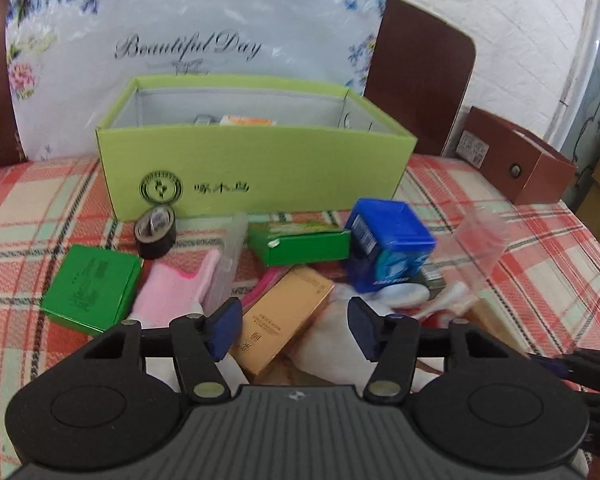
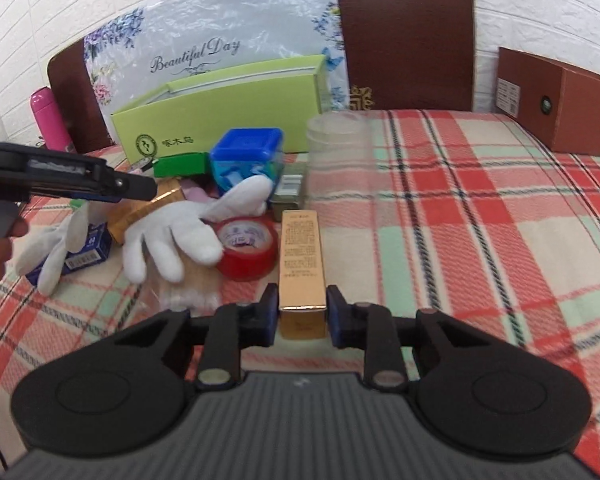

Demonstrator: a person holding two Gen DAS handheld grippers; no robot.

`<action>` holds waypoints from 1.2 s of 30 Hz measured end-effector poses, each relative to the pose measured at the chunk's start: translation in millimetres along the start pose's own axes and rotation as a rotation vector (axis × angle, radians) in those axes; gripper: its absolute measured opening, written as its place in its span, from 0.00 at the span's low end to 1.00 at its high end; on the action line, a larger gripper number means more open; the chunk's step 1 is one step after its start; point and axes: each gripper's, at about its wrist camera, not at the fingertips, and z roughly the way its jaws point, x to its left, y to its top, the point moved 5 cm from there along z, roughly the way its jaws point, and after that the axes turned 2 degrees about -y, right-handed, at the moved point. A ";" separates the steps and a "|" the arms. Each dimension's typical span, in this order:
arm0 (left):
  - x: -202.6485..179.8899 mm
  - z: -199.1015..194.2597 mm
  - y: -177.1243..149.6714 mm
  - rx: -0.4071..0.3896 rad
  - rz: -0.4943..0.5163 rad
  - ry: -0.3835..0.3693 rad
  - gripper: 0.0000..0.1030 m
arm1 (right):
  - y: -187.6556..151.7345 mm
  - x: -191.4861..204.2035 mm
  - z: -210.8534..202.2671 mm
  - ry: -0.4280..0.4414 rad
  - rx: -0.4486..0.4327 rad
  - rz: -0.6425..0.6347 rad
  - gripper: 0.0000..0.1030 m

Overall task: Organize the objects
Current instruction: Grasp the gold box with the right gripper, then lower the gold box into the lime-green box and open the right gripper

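Note:
My right gripper (image 2: 303, 316) is shut on the near end of a long gold box (image 2: 300, 252) that lies on the checked cloth (image 2: 460, 220). My left gripper (image 1: 294, 328) is open above the pile, with a second gold box (image 1: 284, 320) lying between its fingers; the right pad stands clear of it. The same left gripper (image 2: 140, 190) shows side-on in the right wrist view, held by a hand. Behind the pile stands an open light-green box (image 1: 256, 168) with a few items inside. A blue container (image 1: 388, 240) sits in front of it.
The pile holds a black tape roll (image 1: 156, 232), two green boxes (image 1: 92, 284) (image 1: 300, 240), a pink cloth (image 1: 176, 292), white gloves (image 2: 180, 232), red tape (image 2: 246, 248) and a clear tub (image 2: 336, 152). A brown box (image 2: 560, 108) lies far right, a pink bottle (image 2: 50, 120) far left.

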 end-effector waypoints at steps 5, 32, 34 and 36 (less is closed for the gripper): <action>-5.2 9.9 0.7 0.003 0.113 0.059 0.61 | -7.8 -5.9 -7.9 0.012 0.007 0.035 0.23; -27.5 -14.8 -43.4 0.113 -0.019 0.019 0.48 | 9.4 0.8 -0.6 -0.003 0.001 -0.026 0.24; -25.5 -11.5 -42.7 0.114 -0.036 0.030 0.49 | 11.6 0.4 2.5 -0.005 -0.003 -0.020 0.24; -23.7 -9.3 -42.4 0.114 -0.050 0.029 0.49 | 11.7 0.1 5.6 -0.007 0.003 -0.008 0.24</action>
